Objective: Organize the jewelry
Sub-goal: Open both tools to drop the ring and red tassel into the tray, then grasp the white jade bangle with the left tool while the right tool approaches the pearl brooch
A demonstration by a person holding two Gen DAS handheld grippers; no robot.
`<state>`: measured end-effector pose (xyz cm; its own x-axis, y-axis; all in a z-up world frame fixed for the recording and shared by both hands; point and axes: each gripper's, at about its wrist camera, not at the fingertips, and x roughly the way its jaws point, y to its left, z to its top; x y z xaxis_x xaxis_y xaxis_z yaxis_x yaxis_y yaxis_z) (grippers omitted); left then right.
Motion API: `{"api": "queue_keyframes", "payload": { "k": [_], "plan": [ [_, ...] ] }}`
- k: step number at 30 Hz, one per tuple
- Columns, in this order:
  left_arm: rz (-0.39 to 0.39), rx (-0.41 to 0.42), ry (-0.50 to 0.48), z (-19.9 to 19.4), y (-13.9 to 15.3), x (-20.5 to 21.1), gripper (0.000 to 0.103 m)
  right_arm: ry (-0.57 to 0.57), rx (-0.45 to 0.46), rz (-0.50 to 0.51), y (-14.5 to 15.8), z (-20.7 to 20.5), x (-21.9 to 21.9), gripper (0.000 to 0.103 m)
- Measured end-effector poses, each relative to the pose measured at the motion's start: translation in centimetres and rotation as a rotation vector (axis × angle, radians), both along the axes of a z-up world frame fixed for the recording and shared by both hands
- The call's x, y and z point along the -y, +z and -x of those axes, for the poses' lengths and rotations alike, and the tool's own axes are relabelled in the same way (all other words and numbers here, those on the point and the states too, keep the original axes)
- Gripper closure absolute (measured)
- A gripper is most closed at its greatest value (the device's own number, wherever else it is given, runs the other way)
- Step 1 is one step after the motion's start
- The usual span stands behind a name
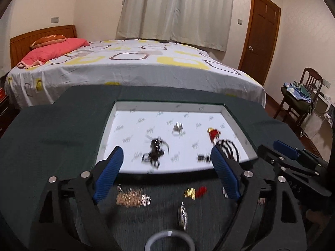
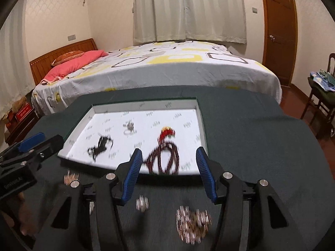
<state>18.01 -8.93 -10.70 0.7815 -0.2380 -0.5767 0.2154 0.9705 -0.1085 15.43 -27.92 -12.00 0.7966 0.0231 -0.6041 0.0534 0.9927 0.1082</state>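
Both grippers' jaws apart and empty above tray (image 1: 117,106) of jewelry (image 1: 153,150).

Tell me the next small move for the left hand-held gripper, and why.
Probably lower the left hand-held gripper, whose jaws stand open with nothing between them, onto the gold chain lying on the green cloth just below it. That piece sits outside the white tray, where the dark beaded necklace and other pieces already lie. Blur hides finer detail.
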Motion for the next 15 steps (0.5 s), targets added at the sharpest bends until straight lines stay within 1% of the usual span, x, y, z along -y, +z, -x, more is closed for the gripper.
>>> {"api": "queue_keyframes", "payload": {
  "k": [4, 8, 12, 15],
  "plan": [
    [-0.03, 0.019, 0.003, 3.1, -1.0, -0.1, 0.015, -0.012, -0.011, 0.005, -1.0, 3.2, 0.1, 0.05],
    [-0.06, -0.008, -0.003, 5.8, -2.7, 0.0, 0.014, -0.023, -0.03, 0.012, -2.6, 5.9, 0.1, 0.05],
    [-0.087, -0.005, -0.002, 8.0, -4.3, 0.1, 0.013, -0.029, -0.055, 0.009, -4.1, 7.8, 0.1, 0.05],
    [-0.096, -0.01, 0.004, 8.9, -5.3, 0.1, 0.013, -0.032, -0.051, 0.009, -4.9, 8.9, -0.1, 0.05]
  ]
}}
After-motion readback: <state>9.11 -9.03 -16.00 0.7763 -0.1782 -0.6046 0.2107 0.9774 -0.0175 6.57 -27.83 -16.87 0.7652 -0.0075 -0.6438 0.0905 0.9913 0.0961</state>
